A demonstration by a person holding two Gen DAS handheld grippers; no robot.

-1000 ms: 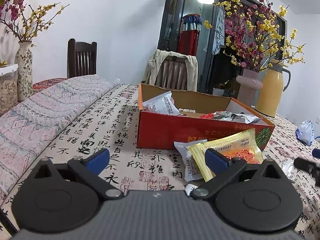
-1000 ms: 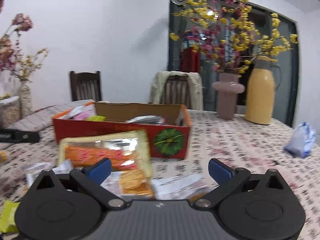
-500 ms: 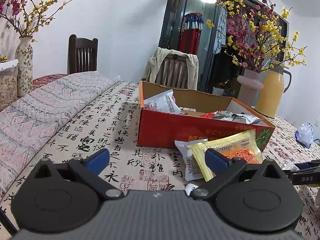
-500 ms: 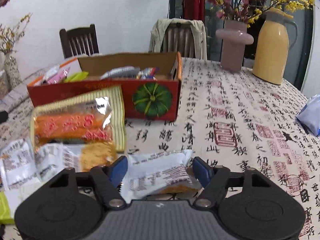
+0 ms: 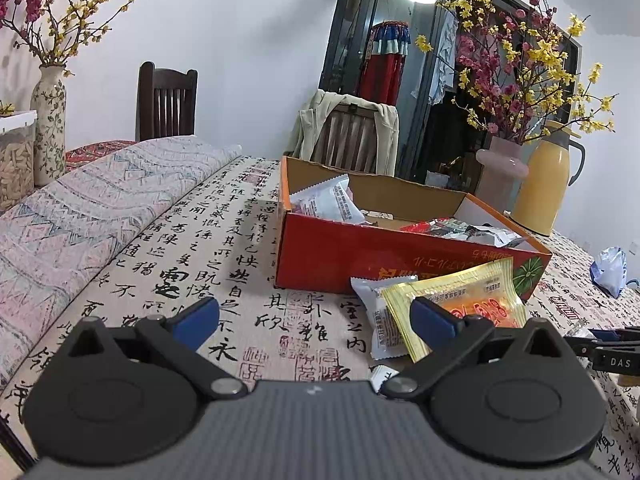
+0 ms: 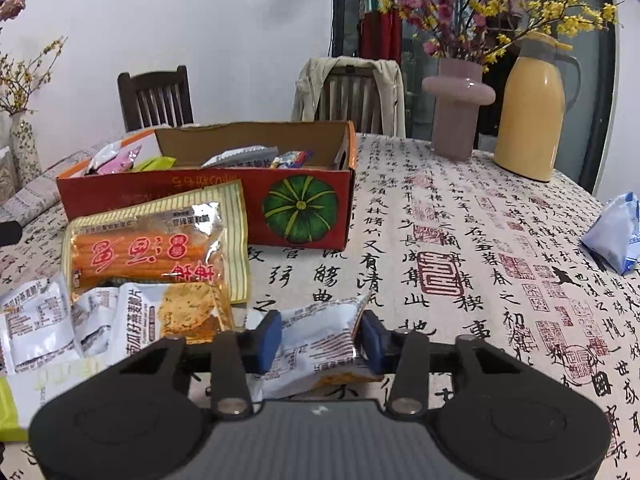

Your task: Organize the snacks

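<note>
The right hand-held gripper [image 6: 320, 334] is closing its jaws around a small white snack packet [image 6: 318, 344] that lies on the desk [image 6: 460, 248] just in front of the red cardboard box [image 6: 208, 204]; the blue pads [image 6: 267, 336] sit against both crinkled sides of the wrapper, so it is grasping the packet, though the packet's near end is hidden under the gripper body. To its left, a yellow-striped bag of orange sticks [image 6: 160, 240] leans against the box front, and a biscuit packet [image 6: 160, 312] overlaps the bag's lower edge; further white packets and a green wrapper at the left are cut off by the frame edge and by the gripper housing. The box holds several wrapped snacks whose labels are too small to read, and its far corner is hidden behind its own wall. The left hand-held gripper [image 5: 316, 316] hovers above the printed cloth with its jaws spread wide and nothing between them. In its view the same yellow bag [image 5: 460, 300] is partly covered by the right-side finger [image 5: 434, 318], and a white packet [image 5: 370, 312] peeks out beside it. At the far right edge a dark piece of the other gripper enters, mostly cut off. A blue-white bag [image 6: 616, 236] lies well apart on the right.
</note>
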